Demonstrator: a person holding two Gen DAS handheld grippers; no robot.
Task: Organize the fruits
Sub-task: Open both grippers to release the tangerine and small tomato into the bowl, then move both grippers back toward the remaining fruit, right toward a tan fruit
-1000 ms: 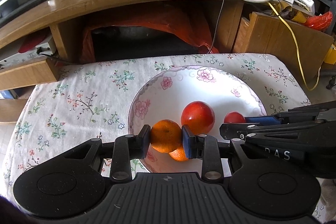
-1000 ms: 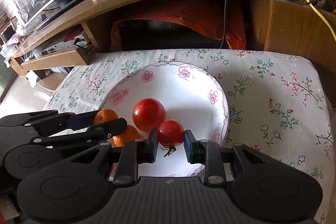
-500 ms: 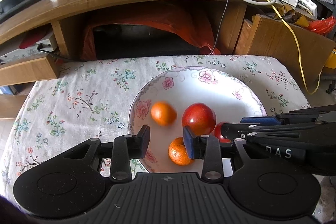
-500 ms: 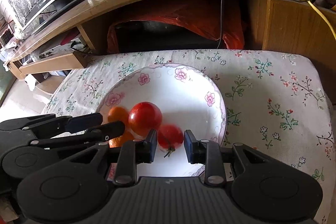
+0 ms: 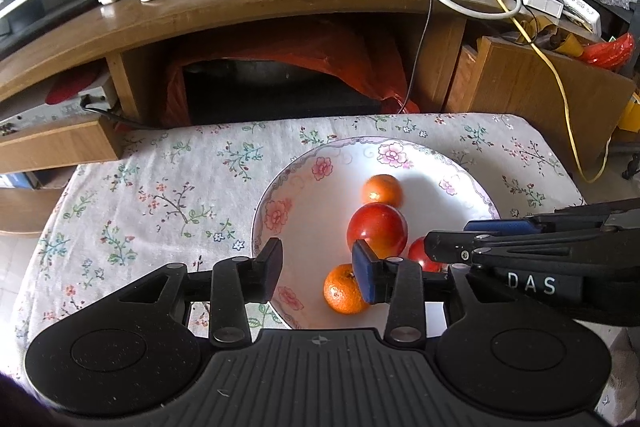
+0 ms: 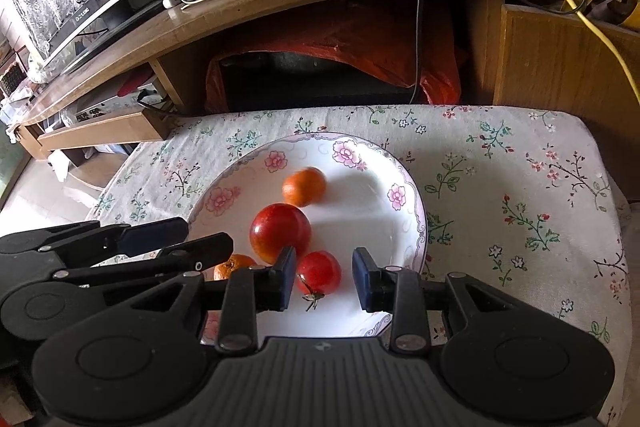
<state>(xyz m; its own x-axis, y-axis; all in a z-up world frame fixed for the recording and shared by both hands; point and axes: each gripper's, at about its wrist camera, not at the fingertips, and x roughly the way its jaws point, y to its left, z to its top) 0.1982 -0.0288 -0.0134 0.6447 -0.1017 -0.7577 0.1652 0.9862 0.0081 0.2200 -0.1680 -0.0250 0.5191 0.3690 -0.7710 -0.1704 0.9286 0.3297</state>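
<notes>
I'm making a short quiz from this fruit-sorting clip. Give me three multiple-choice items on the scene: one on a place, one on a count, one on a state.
1. Where do the fruits lie?
A. on the floral cloth
B. in the flowered plate
C. on the wooden desk

2. How many orange fruits are there?
A. one
B. two
C. four

3. What is between the left gripper's fingers?
A. the big red fruit
B. a cable
C. nothing

Answers:
1 B: all four fruits sit inside the plate.
2 B: one orange fruit lies at the far side and another orange fruit near the left gripper.
3 C: the jaws are opening with a bare gap between them; the big red fruit lies beyond.
</notes>
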